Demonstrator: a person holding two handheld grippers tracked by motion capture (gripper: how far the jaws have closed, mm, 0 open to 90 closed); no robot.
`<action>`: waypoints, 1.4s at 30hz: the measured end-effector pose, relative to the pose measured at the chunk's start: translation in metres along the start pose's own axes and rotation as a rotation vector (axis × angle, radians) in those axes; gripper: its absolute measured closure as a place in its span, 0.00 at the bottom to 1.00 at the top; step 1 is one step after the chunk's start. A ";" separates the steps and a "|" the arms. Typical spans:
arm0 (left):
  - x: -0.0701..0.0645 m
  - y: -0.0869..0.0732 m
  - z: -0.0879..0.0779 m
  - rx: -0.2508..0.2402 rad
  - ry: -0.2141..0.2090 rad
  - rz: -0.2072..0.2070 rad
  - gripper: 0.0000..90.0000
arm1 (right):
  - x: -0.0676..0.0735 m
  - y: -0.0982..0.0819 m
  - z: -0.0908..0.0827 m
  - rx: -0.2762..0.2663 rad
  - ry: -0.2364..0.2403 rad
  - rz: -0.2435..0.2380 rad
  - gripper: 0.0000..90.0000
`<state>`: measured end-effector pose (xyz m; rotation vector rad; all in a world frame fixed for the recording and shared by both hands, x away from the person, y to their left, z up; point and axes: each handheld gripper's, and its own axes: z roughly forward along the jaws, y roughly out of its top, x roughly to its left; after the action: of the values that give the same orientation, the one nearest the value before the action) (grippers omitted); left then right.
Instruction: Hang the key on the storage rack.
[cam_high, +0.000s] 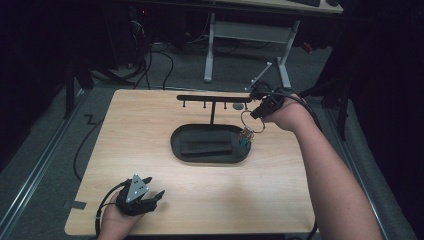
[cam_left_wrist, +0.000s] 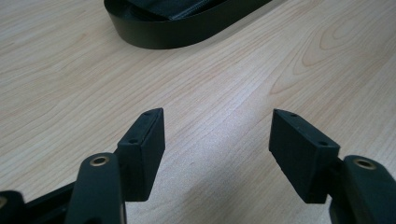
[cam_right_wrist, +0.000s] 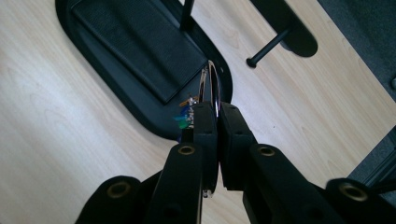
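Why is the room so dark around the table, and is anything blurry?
High view: light falls mainly on the wooden table, surroundings nearly black. Right gripper view: the key ring glints; the near jaws look soft. Left gripper view: evenly lit, with soft shadows under the open jaws.

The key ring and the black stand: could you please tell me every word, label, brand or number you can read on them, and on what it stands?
No text can be read.
The key ring, held by the right tool, carries small coloured tags, too small and blurred to show any lettering.
The black tray, its peg bar and the table show no marks.
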<state>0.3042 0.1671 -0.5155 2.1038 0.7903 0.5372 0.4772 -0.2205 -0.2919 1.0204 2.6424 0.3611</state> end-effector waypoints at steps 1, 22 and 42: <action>0.000 0.000 0.000 0.001 -0.001 -0.001 0.41 | -0.002 0.002 0.002 0.002 -0.001 0.006 0.97; -0.002 0.004 0.004 -0.011 -0.025 0.024 0.40 | -0.029 0.024 0.028 0.015 -0.026 0.075 0.97; -0.002 0.003 0.005 -0.010 -0.030 0.033 0.41 | -0.036 0.020 0.038 -0.001 -0.032 0.129 0.91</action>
<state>0.3063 0.1616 -0.5162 2.1140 0.7351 0.5251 0.5278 -0.2257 -0.3146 1.1900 2.5543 0.3710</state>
